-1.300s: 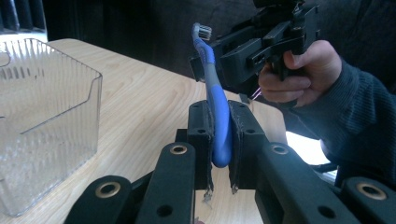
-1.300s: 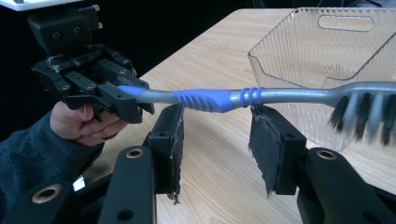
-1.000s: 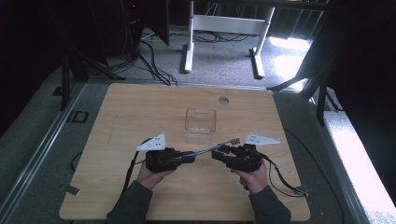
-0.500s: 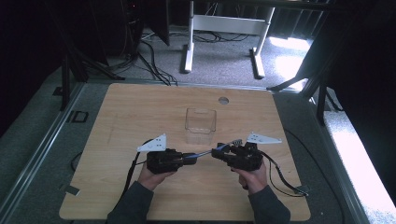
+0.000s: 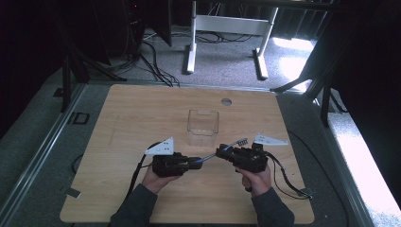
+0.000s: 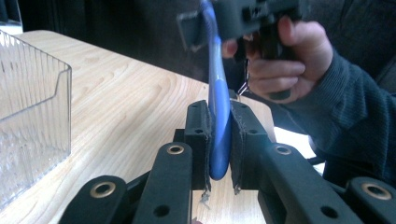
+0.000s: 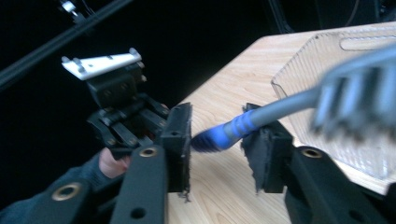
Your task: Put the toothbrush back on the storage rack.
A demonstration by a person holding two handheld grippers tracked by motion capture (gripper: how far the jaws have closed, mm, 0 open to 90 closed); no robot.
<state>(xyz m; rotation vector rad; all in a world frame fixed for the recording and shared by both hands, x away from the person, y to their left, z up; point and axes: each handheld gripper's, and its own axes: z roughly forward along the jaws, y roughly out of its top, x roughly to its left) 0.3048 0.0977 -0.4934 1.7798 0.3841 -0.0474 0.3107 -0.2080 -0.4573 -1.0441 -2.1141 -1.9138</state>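
A toothbrush (image 5: 210, 156) with a blue handle and a grey neck hangs above the table between my two grippers. My left gripper (image 5: 194, 162) is shut on the blue handle end (image 6: 218, 116), pads pressed on both sides. My right gripper (image 5: 220, 152) faces it from the right. Its jaws have just been closing around the brush's middle (image 7: 243, 123). The brush crosses the gap at a slant with space still left beside it. The bristle head (image 5: 242, 141) sticks out past the right gripper towards the clear box.
A clear plastic box (image 5: 203, 126) stands upright just beyond the grippers, near the middle of the wooden table (image 5: 142, 113). A small round hole (image 5: 226, 101) sits near the far edge. Cables trail from both grippers towards the near edge.
The right gripper's jaws stand closer around the toothbrush than before. Both hands are almost where they were, and the left gripper still holds the handle.
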